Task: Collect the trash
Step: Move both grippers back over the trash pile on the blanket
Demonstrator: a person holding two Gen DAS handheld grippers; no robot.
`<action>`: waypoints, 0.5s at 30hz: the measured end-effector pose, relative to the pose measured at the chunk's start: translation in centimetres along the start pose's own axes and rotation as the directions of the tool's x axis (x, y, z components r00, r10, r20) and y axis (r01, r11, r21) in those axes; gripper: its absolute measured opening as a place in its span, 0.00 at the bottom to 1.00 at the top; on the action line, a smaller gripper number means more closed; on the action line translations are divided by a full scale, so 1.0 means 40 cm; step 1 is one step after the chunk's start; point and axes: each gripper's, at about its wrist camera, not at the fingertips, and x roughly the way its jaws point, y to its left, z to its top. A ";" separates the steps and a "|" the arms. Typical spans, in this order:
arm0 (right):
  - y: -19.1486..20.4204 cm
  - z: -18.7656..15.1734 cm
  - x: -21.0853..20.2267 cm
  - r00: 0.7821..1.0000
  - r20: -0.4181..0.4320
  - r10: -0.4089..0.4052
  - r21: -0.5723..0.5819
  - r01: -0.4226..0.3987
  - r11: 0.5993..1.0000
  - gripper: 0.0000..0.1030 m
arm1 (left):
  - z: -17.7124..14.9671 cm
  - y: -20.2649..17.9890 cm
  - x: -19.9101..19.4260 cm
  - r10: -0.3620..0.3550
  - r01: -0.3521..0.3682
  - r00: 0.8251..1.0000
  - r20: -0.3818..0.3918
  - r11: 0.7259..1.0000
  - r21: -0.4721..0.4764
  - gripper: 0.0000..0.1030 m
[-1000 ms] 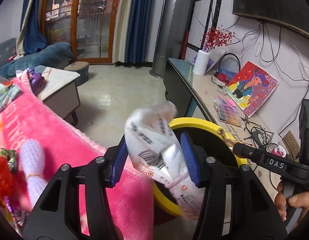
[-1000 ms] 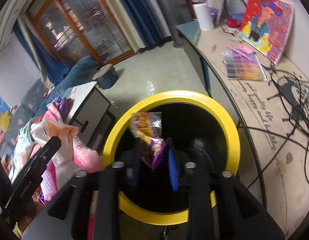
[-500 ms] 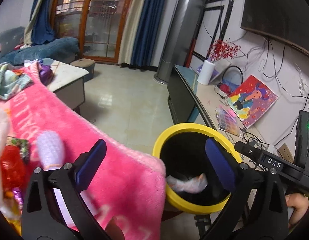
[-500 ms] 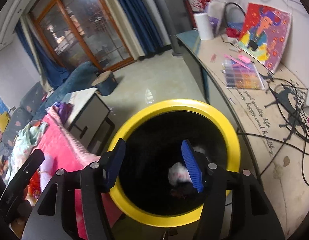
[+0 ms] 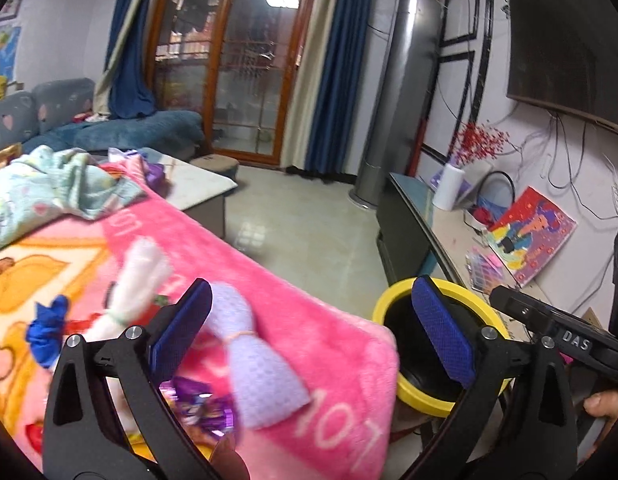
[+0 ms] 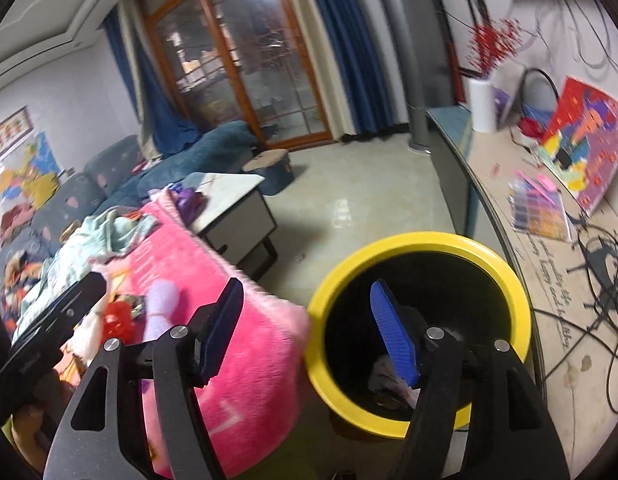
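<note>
My left gripper [image 5: 311, 292] is wide open and holds nothing; it hangs over the edge of the pink blanket [image 5: 321, 356], left of the yellow-rimmed black bin [image 5: 429, 404]. Below it lie a lilac cloth roll [image 5: 257, 364] and a shiny purple wrapper [image 5: 201, 404]. My right gripper [image 6: 307, 286] straddles the near-left rim of the bin [image 6: 421, 240], its jaws opening with nothing between them. Crumpled trash [image 6: 383, 372] lies at the bin's bottom. A red wrapper [image 6: 117, 314] rests on the blanket [image 6: 237, 360] beside the lilac roll [image 6: 161, 304].
A low white-topped table [image 6: 237, 200] stands beyond the blanket, with a round stool [image 6: 269, 164] and a blue sofa [image 6: 197, 156] farther back. The long bench [image 6: 549, 280] right of the bin carries cables, a bead box and a painting [image 6: 581, 136]. Tiled floor lies between them.
Both grippers let their wrappers drop into the bin and opened. Both then drew back and up, the left one swinging over to the blanket.
</note>
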 end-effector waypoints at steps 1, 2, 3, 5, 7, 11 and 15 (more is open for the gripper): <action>0.012 -0.003 -0.001 1.000 0.001 0.009 -0.011 -0.009 1.000 0.63 | 0.000 0.007 -0.008 0.008 -0.008 1.000 0.005 1.000 -0.002 0.89; 0.027 -0.005 -0.003 1.000 0.001 0.017 -0.025 -0.017 1.000 0.63 | -0.001 0.022 -0.019 0.017 -0.017 1.000 0.012 1.000 -0.007 0.89; 0.043 -0.007 -0.003 1.000 -0.002 0.026 -0.041 -0.027 0.999 0.64 | 0.001 0.034 -0.027 0.023 -0.023 1.000 0.017 1.000 -0.013 0.89; 0.072 -0.010 -0.003 0.999 -0.010 0.042 -0.065 -0.042 0.997 0.64 | 0.000 0.057 -0.045 0.038 -0.038 0.999 0.026 0.999 -0.022 0.89; 0.103 -0.015 -0.001 0.998 -0.019 0.060 -0.095 -0.061 0.994 0.64 | -0.001 0.085 -0.063 0.054 -0.053 0.998 0.032 0.998 -0.034 0.89; 0.157 -0.026 0.004 0.995 -0.034 0.092 -0.141 -0.095 0.985 0.64 | -0.006 0.119 -0.085 0.081 -0.079 0.996 0.037 0.995 -0.057 0.89; 0.209 -0.036 0.011 0.991 -0.052 0.119 -0.186 -0.127 0.974 0.65 | -0.007 0.153 -0.106 0.105 -0.102 0.994 0.043 0.992 -0.077 0.89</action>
